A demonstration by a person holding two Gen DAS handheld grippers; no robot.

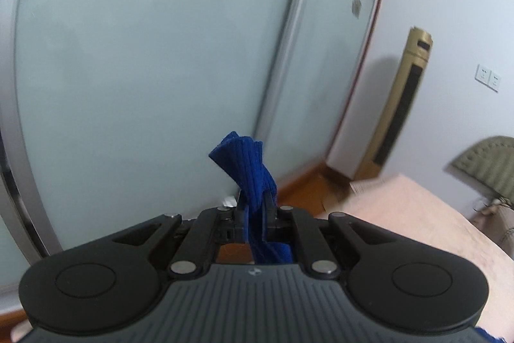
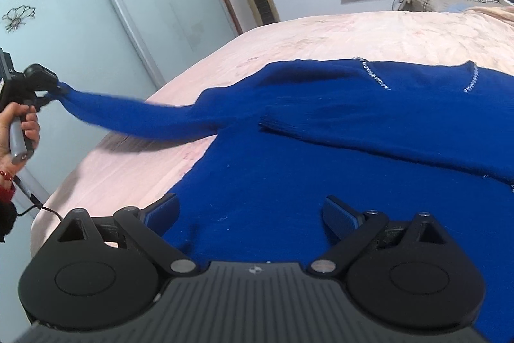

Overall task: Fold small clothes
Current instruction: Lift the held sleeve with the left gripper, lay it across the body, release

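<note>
Left gripper (image 1: 255, 208) clamps your sleeve (image 2: 135, 114) cuff; sleeve runs rightward to sweater (image 2: 289, 182), under open right gripper (image 2: 250, 214).

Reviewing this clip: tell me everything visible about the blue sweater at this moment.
The blue sweater is a deep royal-blue ribbed knit with silvery beaded trim near its far end. Its body lies spread flat on the pink bed cover. One sleeve is folded across the body; the other is stretched off the bed's edge, its cuff pinched in the shut left gripper. The open right gripper hovers over the near part, not gripping it.
</note>
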